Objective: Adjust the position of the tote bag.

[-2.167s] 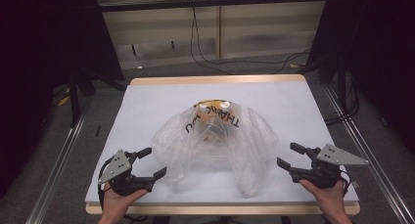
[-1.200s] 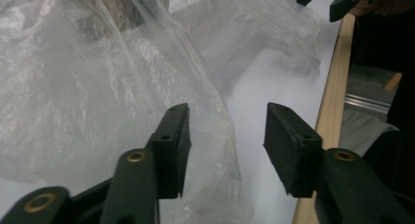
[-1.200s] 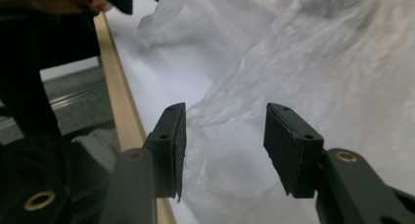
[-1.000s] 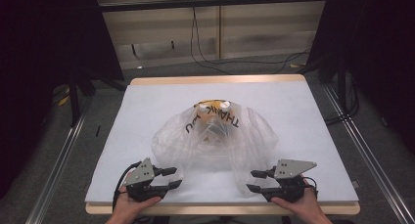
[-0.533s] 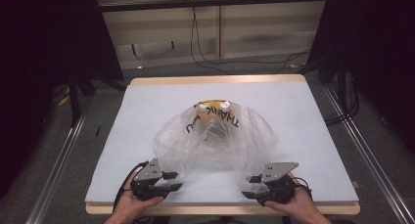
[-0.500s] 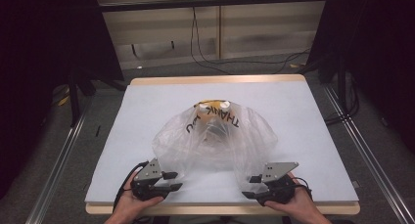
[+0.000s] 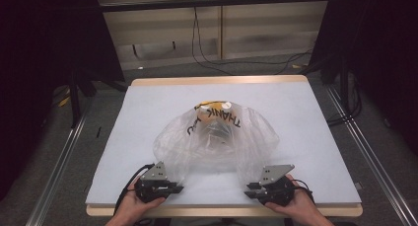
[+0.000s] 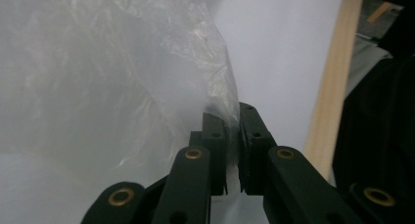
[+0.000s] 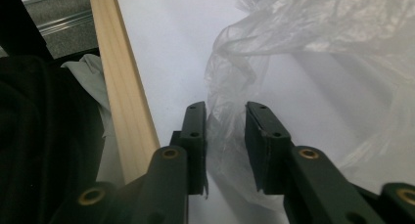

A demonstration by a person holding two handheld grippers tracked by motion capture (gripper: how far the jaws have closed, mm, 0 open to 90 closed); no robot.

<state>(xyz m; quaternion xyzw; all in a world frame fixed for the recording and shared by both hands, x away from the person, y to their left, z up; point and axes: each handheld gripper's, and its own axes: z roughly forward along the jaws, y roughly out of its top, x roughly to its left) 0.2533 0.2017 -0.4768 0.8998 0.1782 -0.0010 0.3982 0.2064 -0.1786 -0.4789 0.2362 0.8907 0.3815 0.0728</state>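
A clear plastic bag (image 7: 217,137) printed "THANK YOU" lies crumpled in the middle of the white table (image 7: 148,112), with something yellow and pale inside it. My left gripper (image 7: 177,189) sits at the bag's near left corner. Its jaws have just been closing and now pinch a fold of the bag (image 8: 122,72) between the pads of the left gripper (image 8: 234,131). My right gripper (image 7: 249,191) is at the near right corner. The jaws of the right gripper (image 9: 225,131) have also been closing but still stand apart, with loose film of the bag (image 9: 318,38) between them.
The table's wooden front edge (image 7: 222,210) runs just behind both hands; the same wooden edge (image 9: 122,87) passes close beside the right gripper's jaws. Black cables (image 7: 236,63) lie on the floor beyond the table. Metal rails (image 7: 54,171) flank the table.
Two seconds ago both grippers were out at the sides, jaws wide. They have come inward to the bag's near corners and the jaws have narrowed, the left pair onto the film.
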